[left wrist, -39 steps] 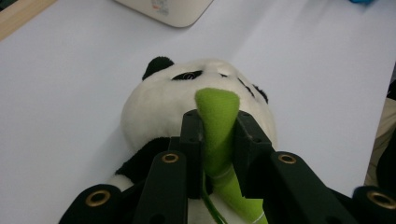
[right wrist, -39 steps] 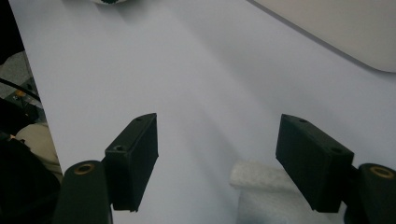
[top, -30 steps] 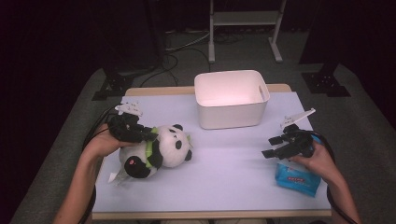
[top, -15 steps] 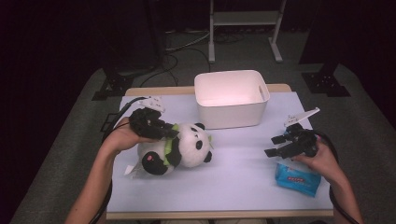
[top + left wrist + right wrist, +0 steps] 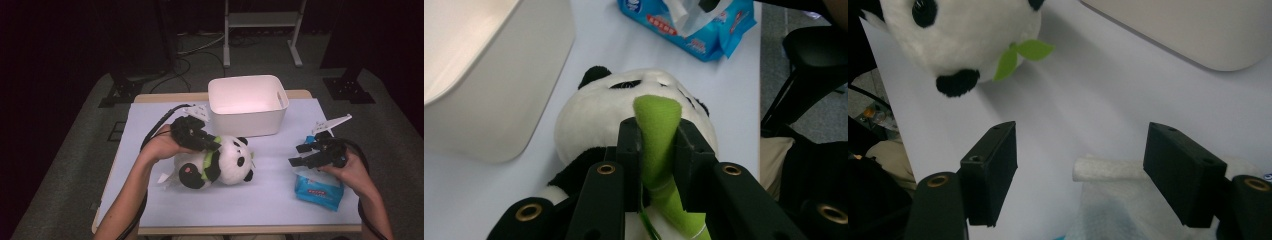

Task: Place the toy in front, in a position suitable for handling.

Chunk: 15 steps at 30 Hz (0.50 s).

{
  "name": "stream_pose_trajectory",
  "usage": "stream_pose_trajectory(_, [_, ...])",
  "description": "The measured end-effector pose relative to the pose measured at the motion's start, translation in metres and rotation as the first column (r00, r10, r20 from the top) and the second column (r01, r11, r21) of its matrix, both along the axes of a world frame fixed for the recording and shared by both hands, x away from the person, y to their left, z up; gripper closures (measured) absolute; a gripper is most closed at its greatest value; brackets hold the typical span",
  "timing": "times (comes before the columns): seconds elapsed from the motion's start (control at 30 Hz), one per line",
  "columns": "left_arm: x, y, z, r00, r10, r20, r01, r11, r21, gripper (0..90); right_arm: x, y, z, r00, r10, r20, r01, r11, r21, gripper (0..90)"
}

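A: Since the panda [image 5: 220, 162] had slid toward three o'clock across the desk [image 5: 270, 200], what held it?

B: The left gripper [image 5: 204, 144], pinching its green stalk [image 5: 655, 145]. It lay near the white bin [image 5: 247, 105], likely its destination. The right gripper [image 5: 305, 156] hovered spread over the wipes [image 5: 320, 187].

High view overhead, facing forward-down; gripper views close, low; all share panda [image 5: 225, 162] [image 5: 624, 110] [image 5: 963, 40]

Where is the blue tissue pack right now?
In the high view the blue tissue pack lies at the table's right front, just under the open right gripper, right of the panda plush.
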<state>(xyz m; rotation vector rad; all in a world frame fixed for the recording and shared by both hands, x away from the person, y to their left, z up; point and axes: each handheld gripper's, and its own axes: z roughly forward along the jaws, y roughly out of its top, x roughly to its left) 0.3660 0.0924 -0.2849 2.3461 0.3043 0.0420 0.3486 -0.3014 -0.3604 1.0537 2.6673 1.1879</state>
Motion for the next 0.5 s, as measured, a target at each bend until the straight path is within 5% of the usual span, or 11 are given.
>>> stream_pose_trajectory(0.5, [0.005,-0.050,-0.012,0.9974,-0.064,-0.032,0.064,0.9979,0.000,75.2,-0.001,-0.011,0.002,0.9998,-0.021,0.005,0.021,1.000,0.013,28.3])
